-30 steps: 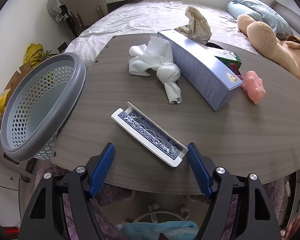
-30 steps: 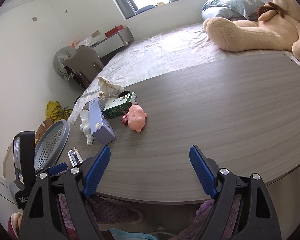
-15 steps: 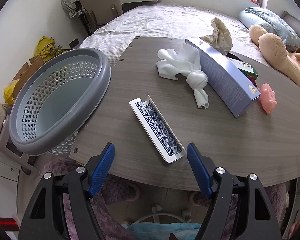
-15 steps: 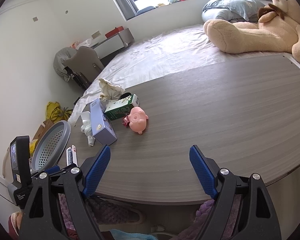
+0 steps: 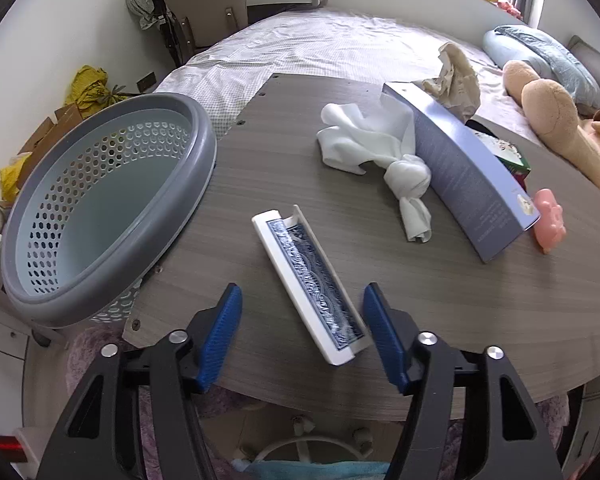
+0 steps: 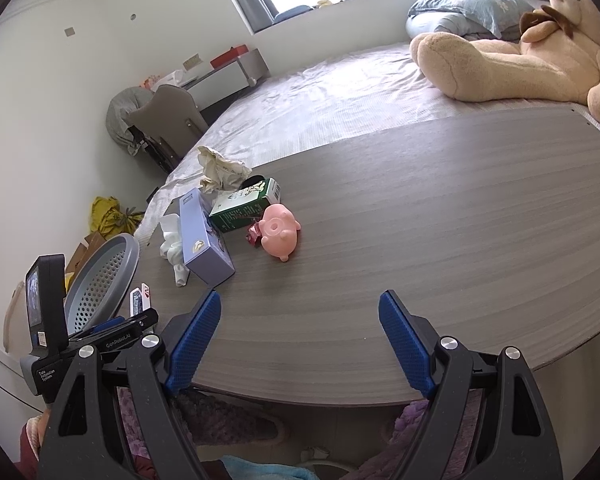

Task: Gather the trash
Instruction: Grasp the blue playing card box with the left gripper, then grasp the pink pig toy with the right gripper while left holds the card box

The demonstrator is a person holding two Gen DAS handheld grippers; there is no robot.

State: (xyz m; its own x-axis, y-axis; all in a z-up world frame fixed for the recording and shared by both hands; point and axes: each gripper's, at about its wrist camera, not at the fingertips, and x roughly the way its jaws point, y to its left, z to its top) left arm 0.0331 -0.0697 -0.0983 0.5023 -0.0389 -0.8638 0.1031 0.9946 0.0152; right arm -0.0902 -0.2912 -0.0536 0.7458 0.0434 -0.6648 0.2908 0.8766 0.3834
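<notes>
From the left wrist view, my left gripper [image 5: 302, 330] is spread wide, grasping nothing, straddling the near end of the playing-card box [image 5: 310, 286], which lies flat close to the desk's [image 5: 480, 312] near edge. My worry: it is thin and low, so the fingers may skid over it or nudge it off that edge. It is white-framed with a blue patterned face, flap open. The basket [image 5: 100, 204] waits at the desk's left edge.

From the right wrist view, my right gripper [image 6: 300, 338] is likewise released, hovering over bare desk at the near edge.
</notes>
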